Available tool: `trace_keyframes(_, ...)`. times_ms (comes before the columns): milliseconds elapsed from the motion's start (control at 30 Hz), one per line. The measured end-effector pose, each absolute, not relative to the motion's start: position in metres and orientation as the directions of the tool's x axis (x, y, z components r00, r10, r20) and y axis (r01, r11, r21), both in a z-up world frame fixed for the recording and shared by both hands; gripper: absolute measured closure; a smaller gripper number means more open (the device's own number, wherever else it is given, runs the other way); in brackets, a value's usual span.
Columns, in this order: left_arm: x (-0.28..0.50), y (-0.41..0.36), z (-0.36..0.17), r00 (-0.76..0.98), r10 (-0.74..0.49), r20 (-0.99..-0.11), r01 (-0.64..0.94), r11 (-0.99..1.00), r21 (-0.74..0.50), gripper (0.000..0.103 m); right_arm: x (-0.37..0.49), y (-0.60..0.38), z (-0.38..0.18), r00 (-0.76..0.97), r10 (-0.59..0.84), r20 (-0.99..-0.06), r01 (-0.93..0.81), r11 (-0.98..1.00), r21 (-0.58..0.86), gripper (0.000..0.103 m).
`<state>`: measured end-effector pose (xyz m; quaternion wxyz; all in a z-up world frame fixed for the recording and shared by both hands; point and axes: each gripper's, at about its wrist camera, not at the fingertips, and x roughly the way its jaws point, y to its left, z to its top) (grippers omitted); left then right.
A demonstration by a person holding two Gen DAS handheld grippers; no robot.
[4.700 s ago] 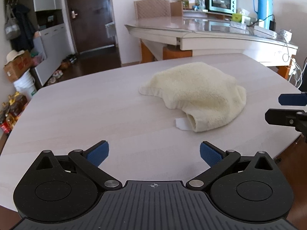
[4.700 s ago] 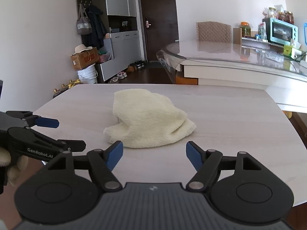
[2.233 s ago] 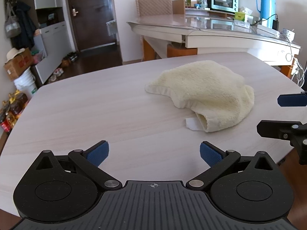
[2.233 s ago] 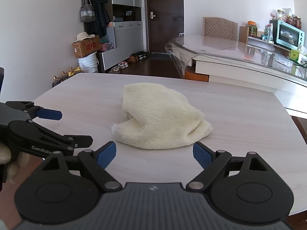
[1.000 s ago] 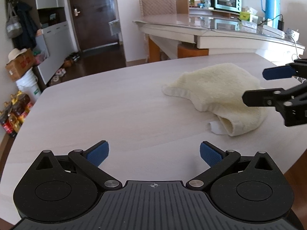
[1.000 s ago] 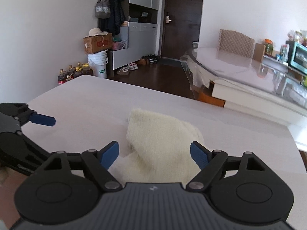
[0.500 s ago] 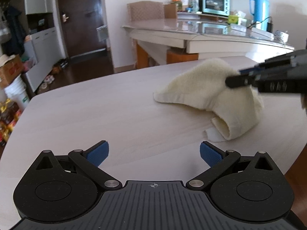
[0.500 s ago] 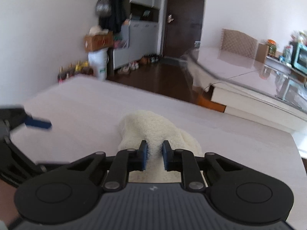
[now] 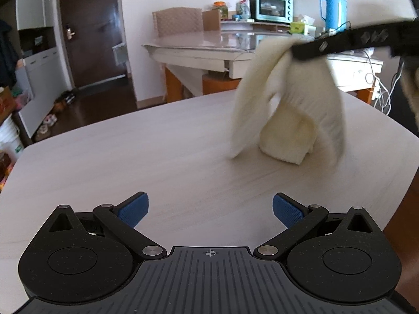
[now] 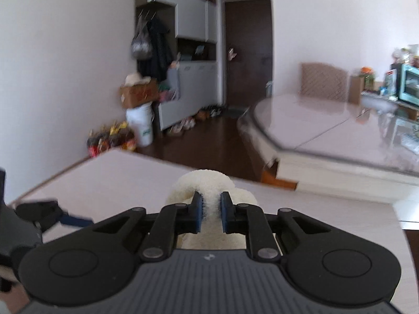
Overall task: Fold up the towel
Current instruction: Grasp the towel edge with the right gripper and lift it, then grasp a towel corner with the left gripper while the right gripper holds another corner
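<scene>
A cream towel hangs in a bunch over the pale wooden table, its lower ends blurred and still touching the tabletop. My right gripper reaches in from the right and pinches the towel's top fold. In the right wrist view the blue pads of the right gripper press a ridge of towel between them, though the jaws are opening slightly. My left gripper stands open over bare table, well short of the towel, with nothing between its fingers. It also shows blurred at the lower left as the left gripper.
A glass-topped dining table stands behind with a chair, a teal toaster oven and a blue thermos. Cables hang at the right. A bucket and boxes sit by the left wall.
The right gripper came down open over the towel, shut on its middle and lifted it, so the flat heap now hangs in a bunch. The left gripper stayed open and hardly moved.
</scene>
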<state>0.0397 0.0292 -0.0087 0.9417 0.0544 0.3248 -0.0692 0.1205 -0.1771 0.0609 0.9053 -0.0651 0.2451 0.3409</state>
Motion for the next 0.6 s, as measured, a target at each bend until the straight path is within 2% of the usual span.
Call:
trace_keyframes(100, 0.043, 0.029, -0.009, 0.787, -0.1, -0.608, 0.177, 0.982, 0.068, 0.0, 0.125, -0.174, 0.048, 0.634, 0.578, -0.513, -0.646, 0.761, 0.058, 0.078)
trace_keyframes(233, 0.055, 0.022, -0.008, 0.805, -0.093, -0.586, 0.218, 0.965, 0.147, 0.001, 0.123, -0.189, 0.048, 0.644, 0.585, -0.493, -0.621, 0.776, 0.111, 0.064)
trace_keyframes(333, 0.07, 0.013, -0.007, 0.814, -0.111, -0.57, 0.273, 0.939, 0.208, 0.003, 0.12, -0.2, 0.05, 0.657, 0.576, -0.486, -0.601, 0.79, 0.122, 0.062)
trace_keyframes(400, 0.084, 0.011, -0.006, 0.805, -0.146, -0.576, 0.319, 0.924, 0.211, 0.012, 0.118, -0.211, 0.051, 0.667, 0.565, -0.485, -0.583, 0.802, 0.133, 0.06)
trace_keyframes(467, 0.095, 0.01, -0.007, 0.787, -0.159, -0.596, 0.349, 0.912, 0.218, 0.044, 0.114, -0.222, 0.048, 0.674, 0.555, -0.488, -0.562, 0.814, 0.149, 0.058)
trace_keyframes(600, 0.116, 0.005, -0.014, 0.746, -0.187, -0.639, 0.432, 0.866, 0.251, 0.045, 0.11, -0.241, 0.035, 0.677, 0.531, -0.509, -0.521, 0.835, 0.178, 0.058)
